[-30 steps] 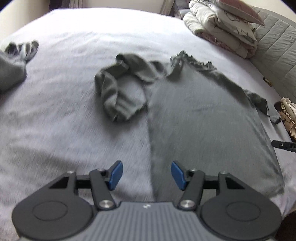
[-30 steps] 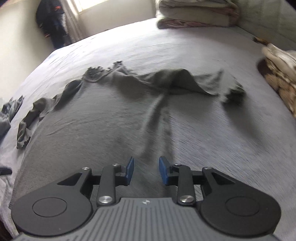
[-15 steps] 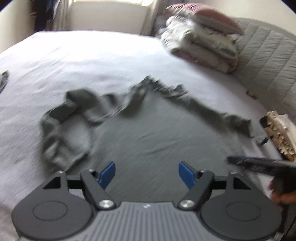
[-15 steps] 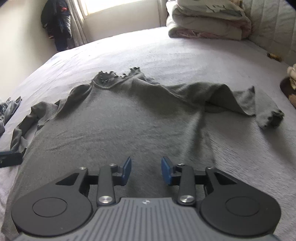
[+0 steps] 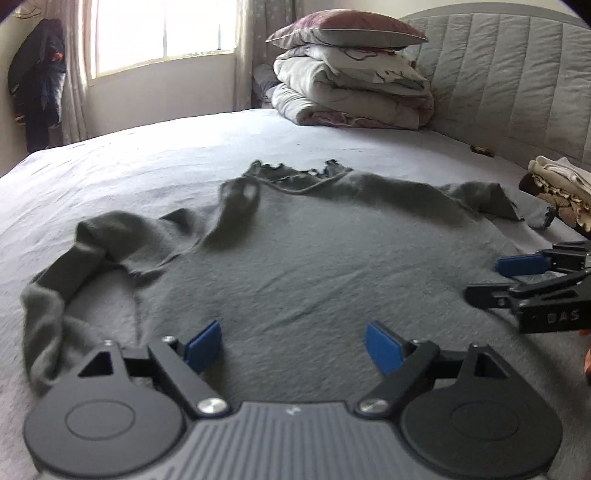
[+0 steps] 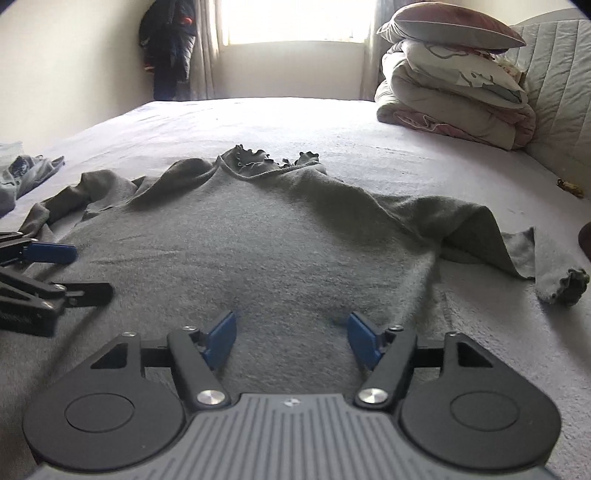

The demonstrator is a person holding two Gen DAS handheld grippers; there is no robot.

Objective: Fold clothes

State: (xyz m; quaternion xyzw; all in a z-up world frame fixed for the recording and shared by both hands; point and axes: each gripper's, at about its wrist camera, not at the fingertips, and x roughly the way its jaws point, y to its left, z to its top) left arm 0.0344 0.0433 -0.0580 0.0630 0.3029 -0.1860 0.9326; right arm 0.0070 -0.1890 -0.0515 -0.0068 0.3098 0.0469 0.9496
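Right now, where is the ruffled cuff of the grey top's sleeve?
In the right wrist view, the ruffled cuff lies on the bed sheet at the far right, at the end of the grey top's outstretched sleeve.

home bedroom, wide bed (image 5: 258, 140) with pale sheet, quilted grey headboard (image 5: 509, 70), folded duvets with pillow on top (image 6: 454, 85), curtained window (image 5: 162, 33), dark jacket (image 6: 168, 44) hanging in corner, clothes lying on bed

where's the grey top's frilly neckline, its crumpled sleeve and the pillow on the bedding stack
frilly neckline (image 6: 255, 160), right wrist view, ruffled collar edge
crumpled sleeve (image 5: 85, 251), left wrist view, middle of the bunched fabric
pillow (image 5: 347, 27), left wrist view, its top face
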